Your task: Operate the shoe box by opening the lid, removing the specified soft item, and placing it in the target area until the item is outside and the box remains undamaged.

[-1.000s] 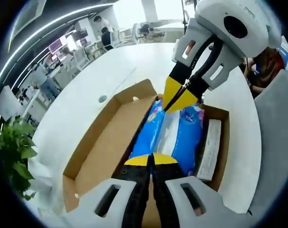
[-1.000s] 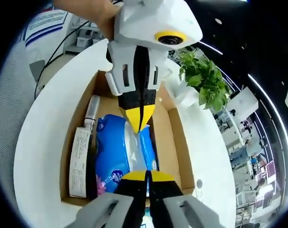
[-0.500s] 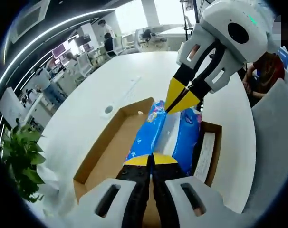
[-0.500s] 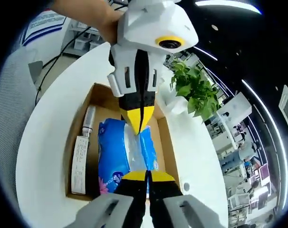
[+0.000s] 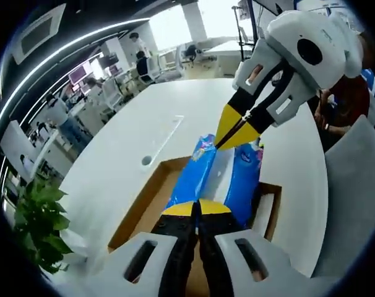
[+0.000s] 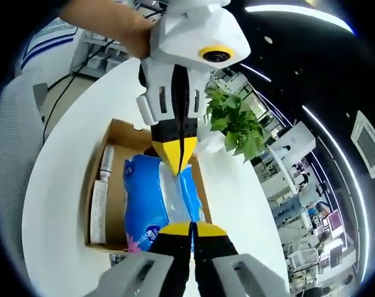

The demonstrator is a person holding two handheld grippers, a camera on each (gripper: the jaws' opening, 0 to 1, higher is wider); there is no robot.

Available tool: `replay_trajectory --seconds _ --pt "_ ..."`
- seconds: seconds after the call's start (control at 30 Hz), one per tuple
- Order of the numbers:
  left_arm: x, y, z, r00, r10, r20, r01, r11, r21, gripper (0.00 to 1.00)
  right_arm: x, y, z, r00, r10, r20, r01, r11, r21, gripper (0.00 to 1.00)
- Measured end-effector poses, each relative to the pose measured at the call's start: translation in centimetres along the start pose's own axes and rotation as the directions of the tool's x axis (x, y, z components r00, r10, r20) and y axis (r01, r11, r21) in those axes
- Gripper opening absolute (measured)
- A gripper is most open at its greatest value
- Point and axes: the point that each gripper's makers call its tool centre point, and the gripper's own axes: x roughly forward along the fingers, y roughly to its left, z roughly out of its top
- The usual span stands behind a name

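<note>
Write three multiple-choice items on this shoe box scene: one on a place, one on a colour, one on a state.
1. Where is the long white box?
A. on the table outside the shoe box
B. inside the shoe box, along one wall
C. on top of the plant

2. What colour is the soft pack?
A. mainly blue
B. red
C. green

3. How does the pack stand?
A. flat on the table
B. hidden under a closed lid
C. gripped at both ends by the two claws

Answers: 1 B, in the right gripper view it lies beside the pack within the cardboard walls. 2 A, blue wrap with a pale middle. 3 C, the left claw and right claw each pinch an end.
</note>
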Motion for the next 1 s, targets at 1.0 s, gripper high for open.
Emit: replay_trajectory --seconds 1.0 --pt "5.7 -5.7 12.7 0.997 -0.069 0.017 0.068 0.996 0.061 0.0 -10.2 -5.1 -9.6 0.997 -0.026 -0.075 0.025 1.0 -0.002 0.0"
